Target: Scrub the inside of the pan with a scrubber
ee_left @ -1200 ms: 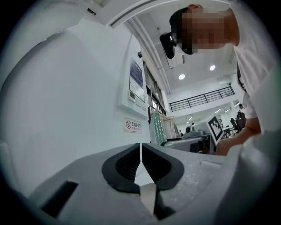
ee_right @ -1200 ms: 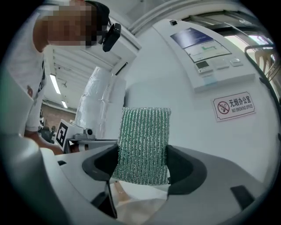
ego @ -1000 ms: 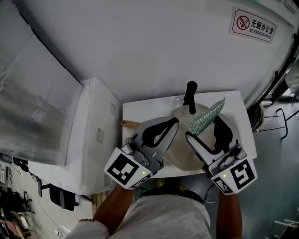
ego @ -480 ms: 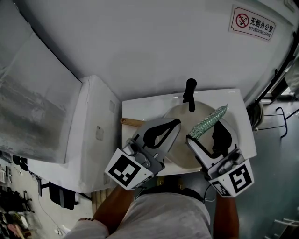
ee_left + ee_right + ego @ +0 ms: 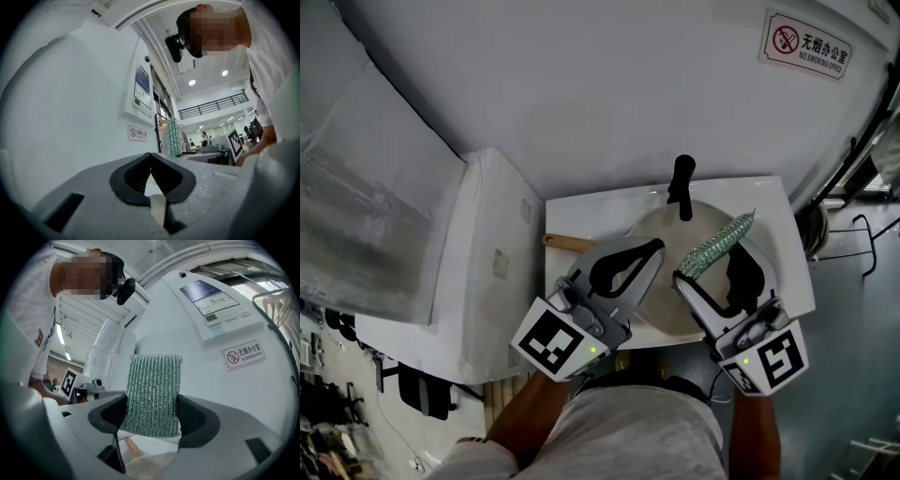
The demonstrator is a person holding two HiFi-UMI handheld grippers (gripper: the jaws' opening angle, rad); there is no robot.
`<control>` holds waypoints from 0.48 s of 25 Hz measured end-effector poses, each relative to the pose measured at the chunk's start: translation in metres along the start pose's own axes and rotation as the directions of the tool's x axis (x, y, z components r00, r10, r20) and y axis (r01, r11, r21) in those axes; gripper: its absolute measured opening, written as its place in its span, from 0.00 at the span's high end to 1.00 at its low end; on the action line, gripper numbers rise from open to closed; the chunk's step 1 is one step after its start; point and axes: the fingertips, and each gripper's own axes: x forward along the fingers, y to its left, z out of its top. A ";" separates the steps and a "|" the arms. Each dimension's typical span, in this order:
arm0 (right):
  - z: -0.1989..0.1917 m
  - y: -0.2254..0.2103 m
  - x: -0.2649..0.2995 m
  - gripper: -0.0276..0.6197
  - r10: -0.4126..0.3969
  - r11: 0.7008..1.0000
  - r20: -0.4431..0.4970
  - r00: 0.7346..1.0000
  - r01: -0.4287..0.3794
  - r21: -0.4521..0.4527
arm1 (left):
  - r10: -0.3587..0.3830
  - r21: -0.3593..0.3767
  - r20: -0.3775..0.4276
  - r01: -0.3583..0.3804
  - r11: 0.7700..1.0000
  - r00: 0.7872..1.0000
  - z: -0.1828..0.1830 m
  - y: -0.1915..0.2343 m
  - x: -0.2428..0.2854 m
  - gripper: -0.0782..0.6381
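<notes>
The pan (image 5: 667,306) sits on a small white table (image 5: 581,217) against the wall, its pale inside facing up and its black handle (image 5: 682,187) pointing away from the person toward the wall. Both grippers hang over the pan's near half and hide much of its inside from the head view. Only a strip of the bottom shows between them, along with part of the far rim. The right gripper (image 5: 712,262) is over the pan's right side, clamped on the green scrubber (image 5: 719,242). In the right gripper view the jaws press on either side of the ribbed pad (image 5: 152,397), which stands up past their tips. The scrubber slants toward the pan's far right rim, and no view shows it touching the pan. The left gripper (image 5: 652,249) is over the pan's left side, its jaws closed tip to tip with nothing between them (image 5: 151,157). A wooden piece (image 5: 565,246) lies on the table just left of the pan, and the left gripper covers its near end. A white covered cabinet (image 5: 487,253) stands beside the table, farther left of the pan. A no-smoking sign (image 5: 806,45) hangs on the wall beyond the pan, to the right. Dark cables (image 5: 853,178) run down right of the pan, past the table's edge.
</notes>
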 end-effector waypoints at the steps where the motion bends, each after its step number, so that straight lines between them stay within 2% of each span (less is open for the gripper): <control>1: 0.000 0.001 0.000 0.43 0.001 1.000 -0.002 1.000 -0.001 -0.001 | 0.000 0.000 -0.001 0.000 1.000 1.000 0.000 0.000 0.000 0.87; 12: -0.003 0.003 -0.001 0.43 0.009 1.000 -0.014 1.000 -0.009 -0.003 | -0.004 0.000 -0.005 0.004 1.000 1.000 -0.002 -0.003 -0.001 0.87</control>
